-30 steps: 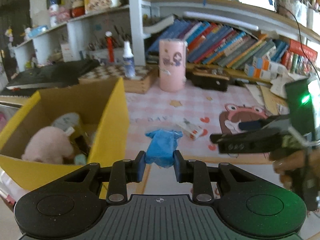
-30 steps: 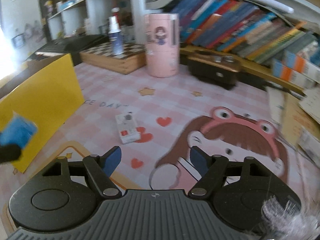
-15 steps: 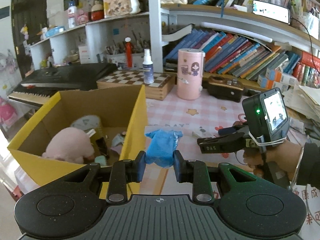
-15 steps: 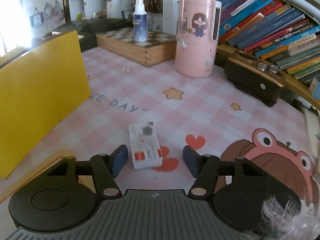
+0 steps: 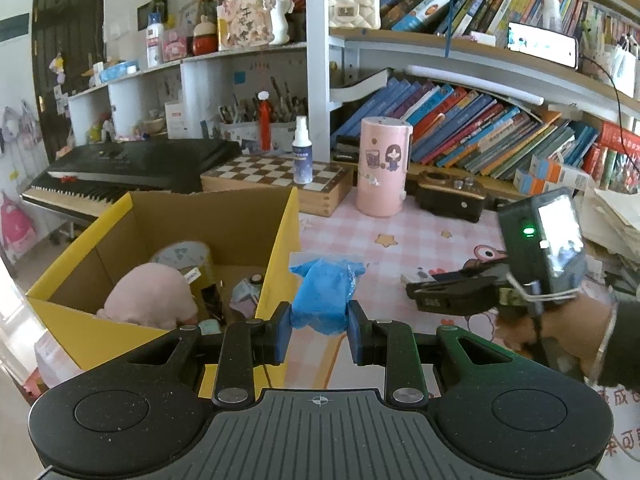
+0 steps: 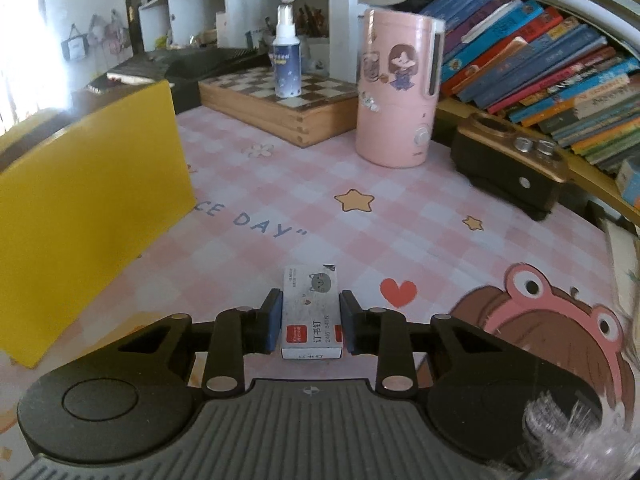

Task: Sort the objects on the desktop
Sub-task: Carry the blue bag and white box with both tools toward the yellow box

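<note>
My left gripper (image 5: 319, 326) is shut on a crumpled blue glove (image 5: 324, 292) and holds it in the air beside the right wall of the yellow cardboard box (image 5: 280, 248). The box holds a pink plush toy (image 5: 152, 296), a tape roll (image 5: 182, 254) and small items. My right gripper (image 6: 310, 326) sits low on the pink checked mat (image 6: 304, 208), its pads on both sides of a small white staples box (image 6: 311, 312). It also shows in the left wrist view (image 5: 452, 296), held by a hand.
A pink cylinder (image 6: 398, 88), a wooden chessboard box (image 6: 280, 104) with a spray bottle (image 6: 286, 60) and a dark brown case (image 6: 512, 168) stand at the back. Slanted books (image 5: 480, 132) fill the shelf. A keyboard (image 5: 128, 164) lies behind the box.
My right gripper moved forward and down until its pads closed in around the staples box. My left gripper rose and drew back with the blue glove, near the yellow box.
</note>
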Demonstrator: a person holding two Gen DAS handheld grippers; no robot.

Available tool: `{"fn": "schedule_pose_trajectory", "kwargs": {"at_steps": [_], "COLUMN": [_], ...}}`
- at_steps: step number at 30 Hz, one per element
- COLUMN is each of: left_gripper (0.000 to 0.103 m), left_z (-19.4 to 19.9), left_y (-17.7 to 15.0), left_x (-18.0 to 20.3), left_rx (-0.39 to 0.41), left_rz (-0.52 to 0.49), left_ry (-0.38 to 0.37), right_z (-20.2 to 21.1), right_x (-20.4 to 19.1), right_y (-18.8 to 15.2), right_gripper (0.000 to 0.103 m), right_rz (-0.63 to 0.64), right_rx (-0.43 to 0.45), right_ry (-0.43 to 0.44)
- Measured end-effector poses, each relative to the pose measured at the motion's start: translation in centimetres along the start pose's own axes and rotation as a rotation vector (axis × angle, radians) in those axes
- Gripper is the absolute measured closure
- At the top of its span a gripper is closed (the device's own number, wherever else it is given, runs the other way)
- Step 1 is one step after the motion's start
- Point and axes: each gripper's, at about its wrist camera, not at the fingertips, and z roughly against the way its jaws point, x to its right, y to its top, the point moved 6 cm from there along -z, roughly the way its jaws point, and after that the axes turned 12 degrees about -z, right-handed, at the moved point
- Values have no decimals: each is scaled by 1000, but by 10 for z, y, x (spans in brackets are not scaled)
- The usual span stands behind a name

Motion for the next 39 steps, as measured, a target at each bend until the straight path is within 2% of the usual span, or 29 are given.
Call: {"fn": "schedule_pose_trajectory", "kwargs": {"at_steps": [11, 22, 31, 39], "left_gripper": [76, 76, 76, 76], "left_z": [19, 42, 67, 83], "left_y": [-9, -27, -54, -88], "left_x": [-4, -20, -44, -67], "left_rx": [54, 94, 98, 62], "left_rz": [12, -17, -37, -43], "left_ry": [-67, -169, -218, -239], "right_z": [78, 151, 183, 201], "right_x": [-5, -45, -87, -131], "right_y": [-20, -49, -88, -122], "right_gripper": [75, 75, 75, 75], "right_rz": [-149, -211, -247, -264], "right_rx": [27, 74, 65, 34], "right_ry": [-20, -70, -127, -142]}}
